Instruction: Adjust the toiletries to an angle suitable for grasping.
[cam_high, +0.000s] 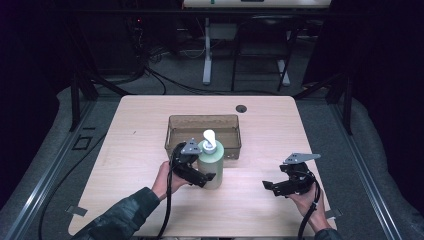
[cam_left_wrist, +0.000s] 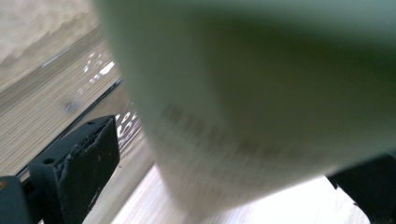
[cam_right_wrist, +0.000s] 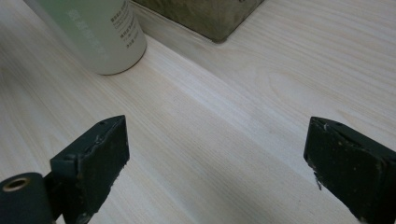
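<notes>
Closing in from the side, your left gripper (cam_high: 207, 176) has the pale green pump bottle (cam_high: 212, 165) between its jaws on the tabletop (cam_high: 140, 150), just in front of the clear brown bin (cam_high: 175, 131). In the left gripper view the bottle's body (cam_left_wrist: 261, 93) looms between the two black jaws, but a sliver of wood shows beside the near jaw, so I can't tell whether the pads actually press on it yet. Your right gripper (cam_high: 272, 186) sits well apart to the right, spread over bare wood with nothing between its jaws; in its own view the bottle's base (cam_right_wrist: 100, 37) stands at the far corner. Expect a stiff, smooth plastic wall, slippery under hard pads, and a round body that wants to twist out if you pinch off-centre. It looks full enough to carry some weight, tall and top-heavy with that white pump head (cam_high: 209, 137), so it could tip. Take it across the widest part of the body, mid-height or lower, never by the pump, and squeeze squarely before lifting.
</notes>
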